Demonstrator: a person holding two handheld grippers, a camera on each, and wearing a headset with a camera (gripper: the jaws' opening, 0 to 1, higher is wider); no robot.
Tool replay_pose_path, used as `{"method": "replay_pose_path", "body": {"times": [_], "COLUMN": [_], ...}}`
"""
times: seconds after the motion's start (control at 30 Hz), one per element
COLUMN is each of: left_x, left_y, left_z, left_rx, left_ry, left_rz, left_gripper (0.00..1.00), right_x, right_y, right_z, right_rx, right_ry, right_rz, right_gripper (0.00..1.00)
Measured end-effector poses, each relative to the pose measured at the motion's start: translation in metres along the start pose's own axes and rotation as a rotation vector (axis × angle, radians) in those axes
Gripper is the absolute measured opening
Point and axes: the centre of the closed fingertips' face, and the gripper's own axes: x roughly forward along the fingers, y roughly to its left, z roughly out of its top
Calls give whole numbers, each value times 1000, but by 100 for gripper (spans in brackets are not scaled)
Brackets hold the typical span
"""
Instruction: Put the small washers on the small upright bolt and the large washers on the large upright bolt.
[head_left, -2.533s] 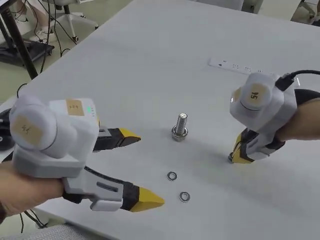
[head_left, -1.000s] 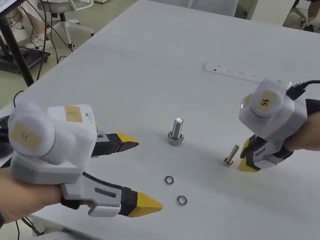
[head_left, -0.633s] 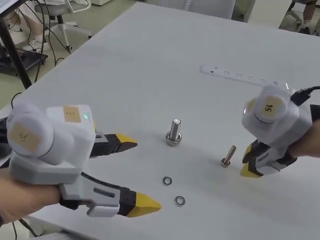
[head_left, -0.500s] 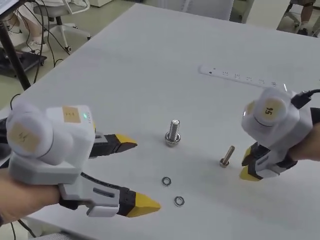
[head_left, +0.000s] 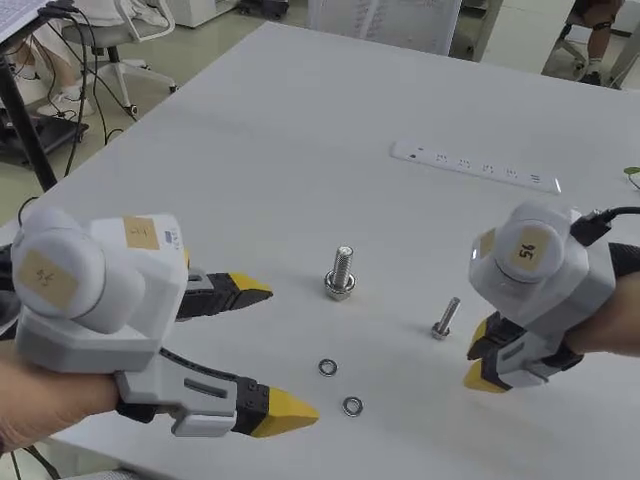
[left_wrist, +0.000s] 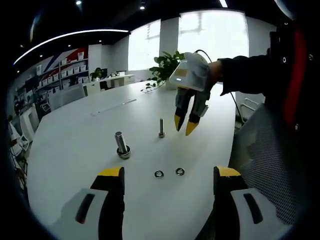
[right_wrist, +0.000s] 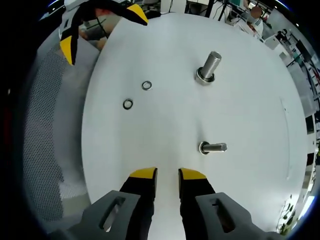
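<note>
Off and away with the right gripper (right_wrist: 168, 175): drawn back to about 4 o'clock of the small bolt (head_left: 443, 318), jaws a narrow slit apart, pinching nothing. Leaves that bolt upright and untouched on the table (head_left: 300, 150), where a couple of seconds back the tips were still down on that very spot. So, second post planted, at 4 o'clock of the large bolt (head_left: 340, 272) and well apart from it. Over to the left gripper (head_left: 270, 350): spread wide, empty, hovering at 9 o'clock of the small washers (head_left: 327, 367) (two of them, flat on the table at 6 o'clock of the large bolt, neither threaded yet). Hard to say whether the ring (head_left: 339, 291) at the large bolt's foot is a washer or its own head. Looks like threading time next.
</note>
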Motion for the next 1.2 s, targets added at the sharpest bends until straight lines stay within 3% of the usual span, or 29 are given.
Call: {"method": "replay_pose_path", "body": {"times": [0.47, 1.2], "left_x": [-5, -14], "left_y": [-5, -8], "left_z": [4, 5], "left_rx": [10, 13], "left_ry": [-17, -25], "left_rz": [9, 28], "left_gripper": [71, 71], "right_x": [4, 15], "right_y": [27, 52], "right_z": [28, 74], "right_rx": [-78, -212], "right_ry": [-12, -16], "right_rz": [32, 76], "right_gripper": [18, 18]}}
